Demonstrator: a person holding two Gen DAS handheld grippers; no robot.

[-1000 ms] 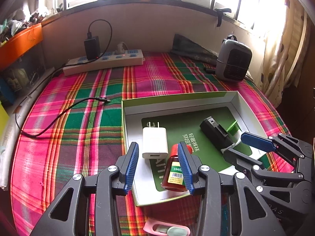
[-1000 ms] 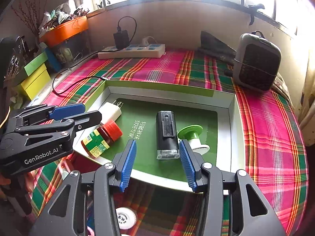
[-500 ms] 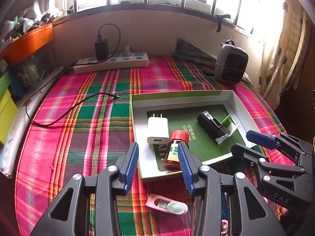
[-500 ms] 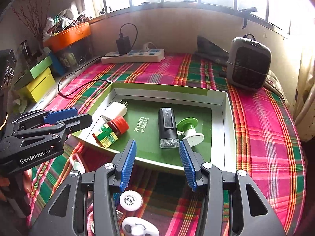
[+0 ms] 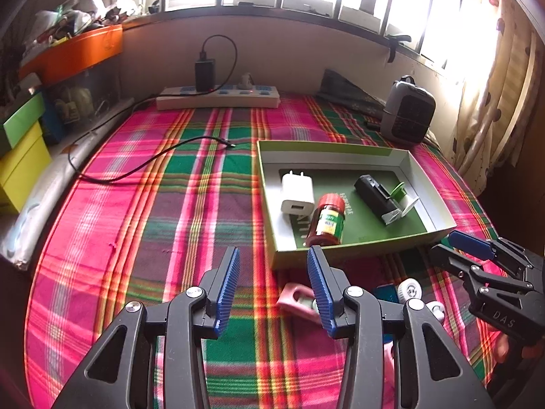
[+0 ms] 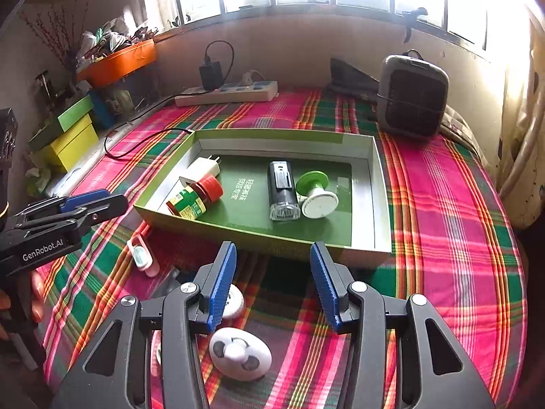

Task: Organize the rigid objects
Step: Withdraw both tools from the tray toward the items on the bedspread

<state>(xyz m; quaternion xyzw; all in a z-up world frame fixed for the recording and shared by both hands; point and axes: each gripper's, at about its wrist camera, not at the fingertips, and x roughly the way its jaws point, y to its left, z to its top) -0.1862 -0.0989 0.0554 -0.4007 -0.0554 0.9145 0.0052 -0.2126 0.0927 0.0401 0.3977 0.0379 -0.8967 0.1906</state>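
Plaid cloth (image 5: 190,204) in pink and green covers the surface below a bright barred window; a curved pale wall runs along the back. Left wrist view: power strip (image 5: 218,97) sits against the wall with a black adapter plugged in, a loose black cable (image 5: 150,160) trails across the cloth, grey heater (image 5: 407,112) stands far right, coloured boxes (image 5: 20,150) are stacked at the left edge. Green box lid (image 5: 368,148) lies open-side up right of centre and holds a white charger (image 5: 297,193), a red-capped jar (image 5: 326,220) on its side, a black device (image 5: 376,197) and a green-and-white spool (image 5: 405,201). Left gripper (image 5: 274,284) hovers over bare cloth just short of the lid's near wall, jaws apart, nothing between them. A pink clip (image 5: 298,301) lies partly behind its right finger; a small white disc (image 5: 410,289) sits beyond. Right gripper (image 5: 477,255) shows side-on at the right edge, jaws parted. Right wrist view: same lid (image 6: 259,238) straight ahead, its near wall between the fingers and the contents. Right gripper (image 6: 272,279) is spread wide and empty. A white egg-shaped item (image 6: 240,352) lies on the cloth below it, a white disc (image 6: 233,301) partly hidden behind its left finger, the pink clip (image 6: 143,255) further left. Left gripper (image 6: 102,201) enters from the left, held by a hand (image 6: 20,303).
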